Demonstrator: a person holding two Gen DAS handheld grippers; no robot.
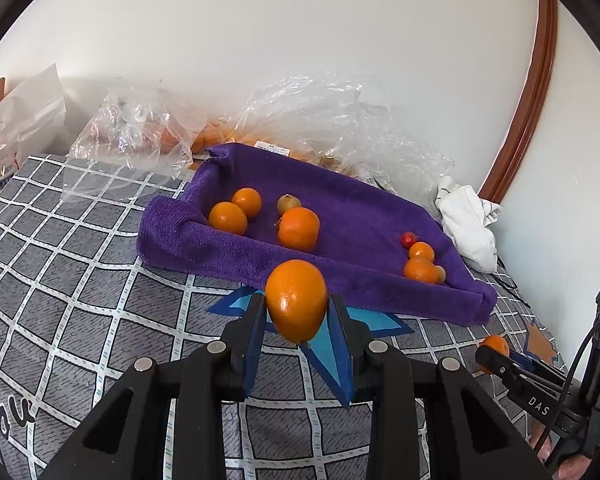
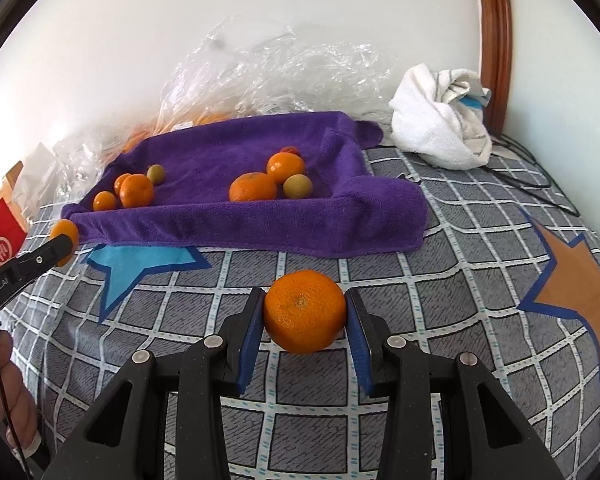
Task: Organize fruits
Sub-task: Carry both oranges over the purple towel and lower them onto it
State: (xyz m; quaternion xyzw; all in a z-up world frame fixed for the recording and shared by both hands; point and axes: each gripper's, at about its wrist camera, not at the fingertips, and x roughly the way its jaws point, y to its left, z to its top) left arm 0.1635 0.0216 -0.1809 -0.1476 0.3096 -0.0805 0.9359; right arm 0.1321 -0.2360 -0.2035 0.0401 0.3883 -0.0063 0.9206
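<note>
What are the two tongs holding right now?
Left tongs: closed on an orange.
Right tongs: closed on another orange.

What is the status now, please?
Left gripper shut on oval orange fruit. Right gripper shut on round orange fruit. Purple towel tray ahead, path unobstructed.

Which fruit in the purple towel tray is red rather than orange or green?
The small red fruit at the right end of the purple towel tray, just behind the pair of oranges there. It is the only red one.
</note>
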